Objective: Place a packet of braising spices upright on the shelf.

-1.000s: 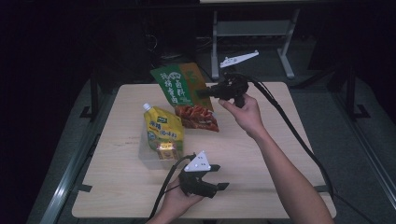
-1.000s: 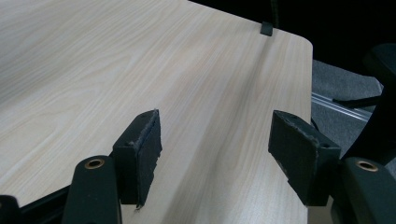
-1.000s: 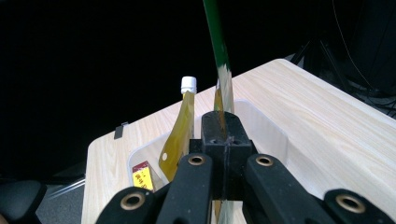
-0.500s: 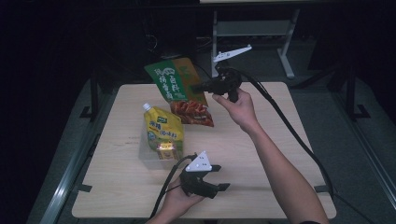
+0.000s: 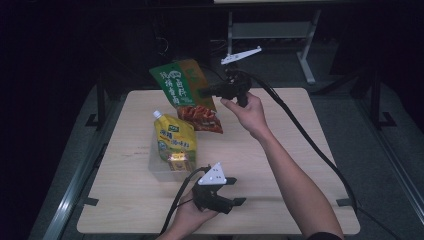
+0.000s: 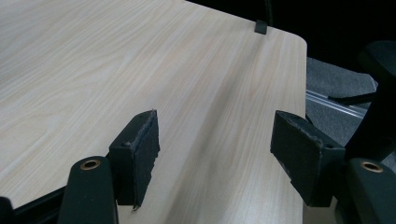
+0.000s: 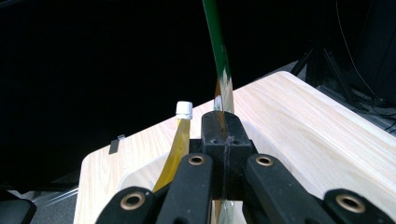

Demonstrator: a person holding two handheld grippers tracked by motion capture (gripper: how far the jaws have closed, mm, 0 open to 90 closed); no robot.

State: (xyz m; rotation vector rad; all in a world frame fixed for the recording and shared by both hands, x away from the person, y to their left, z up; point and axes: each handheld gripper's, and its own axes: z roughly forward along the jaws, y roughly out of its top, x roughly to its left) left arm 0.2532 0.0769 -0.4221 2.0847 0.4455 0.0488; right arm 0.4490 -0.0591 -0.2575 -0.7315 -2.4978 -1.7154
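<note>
Both grippers black: left gripper (image 5: 235, 191) carries a white three-cornered plate, brass-coloured rivets, worn foam pads (image 6: 140, 154); right gripper (image 5: 202, 92) trails thick black cable.

Counted on and over the table: two pouches, one tray, two grippers.

One green-and-red snack pouch (image 5: 186, 95) is seen near the upper middle of the high view, and one yellow spouted pouch (image 5: 174, 142) with a single white cap is counted just below and left of it, in one clear tray (image 5: 161, 172). Two grippers are counted: the right gripper (image 5: 206, 92) at upper centre and the left gripper (image 5: 240, 191) at lower centre. One wooden table (image 5: 280, 165) is counted beneath them all.
</note>
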